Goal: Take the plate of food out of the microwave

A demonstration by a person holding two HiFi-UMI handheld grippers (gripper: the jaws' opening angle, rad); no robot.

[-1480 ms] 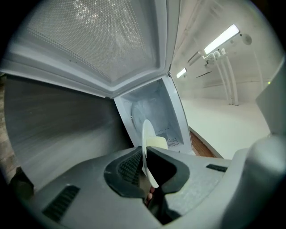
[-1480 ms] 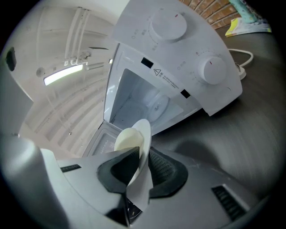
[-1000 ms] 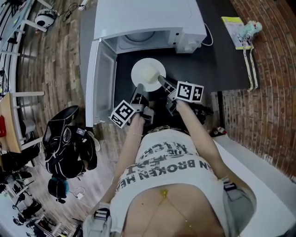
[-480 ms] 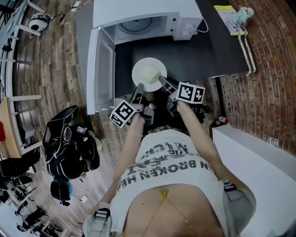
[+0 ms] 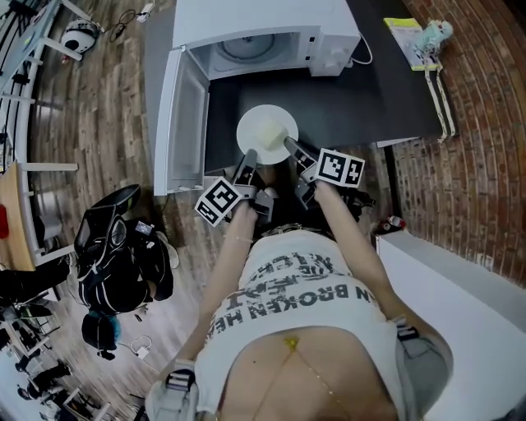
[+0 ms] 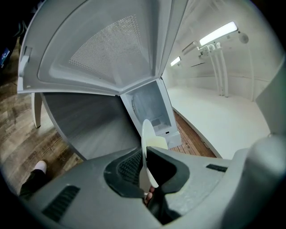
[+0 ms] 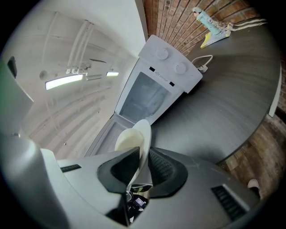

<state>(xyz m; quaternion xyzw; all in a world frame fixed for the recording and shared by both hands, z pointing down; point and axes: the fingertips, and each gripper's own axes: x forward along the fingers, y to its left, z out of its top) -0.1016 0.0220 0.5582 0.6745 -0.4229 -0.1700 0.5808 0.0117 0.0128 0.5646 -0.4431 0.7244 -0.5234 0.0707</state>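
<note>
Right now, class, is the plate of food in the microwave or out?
Out. The plate is over the dark table, in front of the open microwave, with left claw and right claw clamped on its rim.

A plate [image 5: 281, 115] with food [image 5: 263, 131] on it is out over the table [image 5: 362, 99], just in front of the open microwave [image 5: 263, 25], whose door [image 5: 185, 123] swings out to the left. The left gripper [image 5: 248, 156] and right gripper [image 5: 289, 145] clamp the plate's near rim (one at each side). A booklet [image 5: 411, 41] and toy [image 5: 436, 33] lie at the table's far right corner; a bag [image 5: 123, 263] rests on the floor [image 5: 107, 123], left of the table.
</note>
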